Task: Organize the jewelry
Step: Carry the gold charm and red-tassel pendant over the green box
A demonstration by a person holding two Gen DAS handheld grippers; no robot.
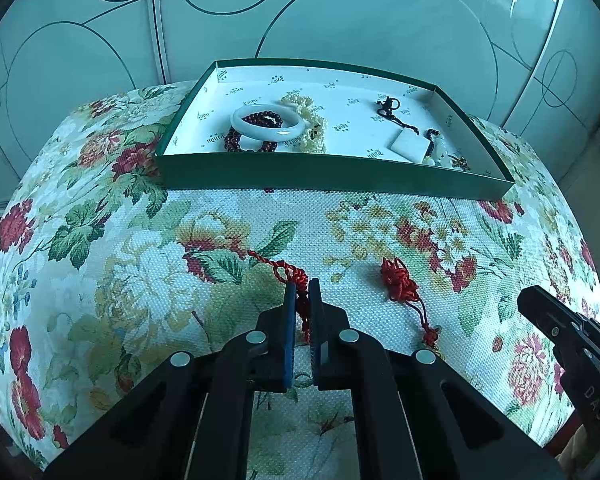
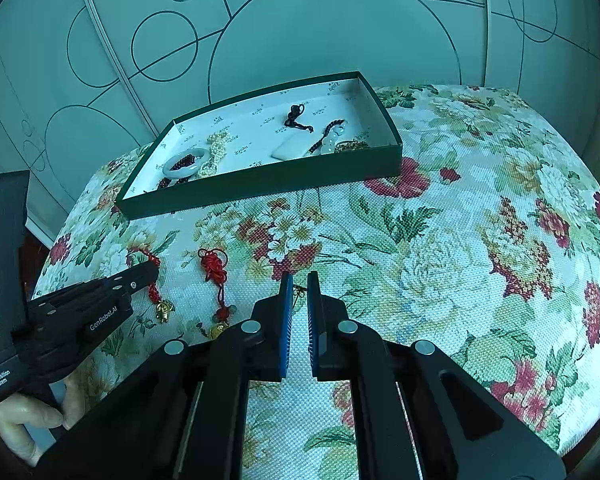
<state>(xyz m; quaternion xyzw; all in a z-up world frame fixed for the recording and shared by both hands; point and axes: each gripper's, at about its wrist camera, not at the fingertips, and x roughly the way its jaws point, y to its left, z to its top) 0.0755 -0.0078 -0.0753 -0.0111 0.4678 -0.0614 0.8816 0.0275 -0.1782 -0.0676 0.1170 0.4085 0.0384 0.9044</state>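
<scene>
Pick-up step in hand: the left gripper [image 1: 303,292] has its fingers pinching the red cord charm [image 1: 296,280] on the floral cushion, at 6 o'clock from the green tray [image 1: 332,178]; next, lift and carry it to the tray while the right gripper [image 2: 299,284], fingers narrowly parted, idles.

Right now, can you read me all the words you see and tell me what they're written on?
"GenRobot.AI": side of the black left gripper.
"Data Acquisition System": its black handle.
"DAS": side of the black right gripper, rest cut off.
Small repeated logo on the white lining of the green cardboard box: too blurred to read.
</scene>
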